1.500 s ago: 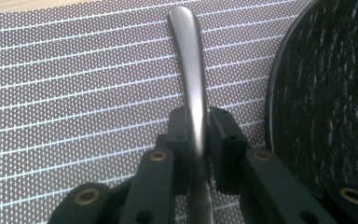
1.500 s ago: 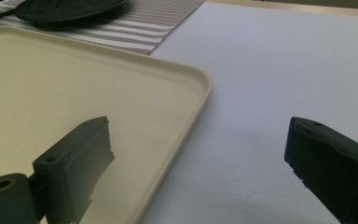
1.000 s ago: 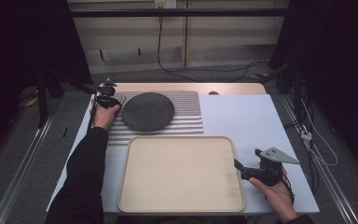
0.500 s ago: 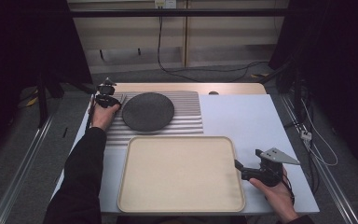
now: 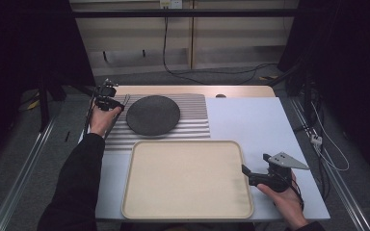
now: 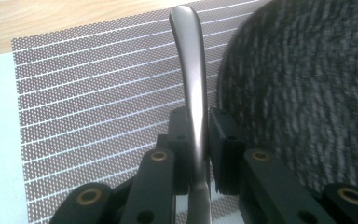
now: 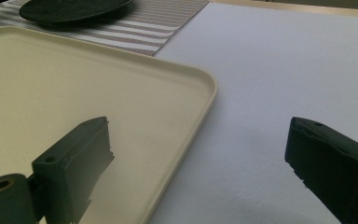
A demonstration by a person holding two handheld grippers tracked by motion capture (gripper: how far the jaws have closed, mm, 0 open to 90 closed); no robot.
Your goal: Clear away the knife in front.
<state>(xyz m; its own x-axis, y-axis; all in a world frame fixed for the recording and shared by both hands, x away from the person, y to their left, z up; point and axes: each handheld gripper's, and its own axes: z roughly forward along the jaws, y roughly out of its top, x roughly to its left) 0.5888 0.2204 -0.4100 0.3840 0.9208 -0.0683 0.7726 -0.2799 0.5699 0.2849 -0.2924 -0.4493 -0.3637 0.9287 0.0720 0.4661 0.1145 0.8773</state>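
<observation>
table (image 5: 250, 120) | left gripper (image 5: 107, 98) fingers clamp fork handle (image 6: 191, 79), forearm outstretched | right gripper (image 7: 200, 168) fingers wide

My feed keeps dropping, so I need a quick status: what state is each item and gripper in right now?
Left gripper: shut, fingers clamped on the metal utensil handle.
Metal utensil: held over the striped placemat, beside the plate.
Dark plate: flat on the placemat, nothing on it.
Striped placemat: lying flat on the table.
Cream tray: flat, nothing on it.
Right gripper: open, holding nothing, at the tray's right edge.
</observation>
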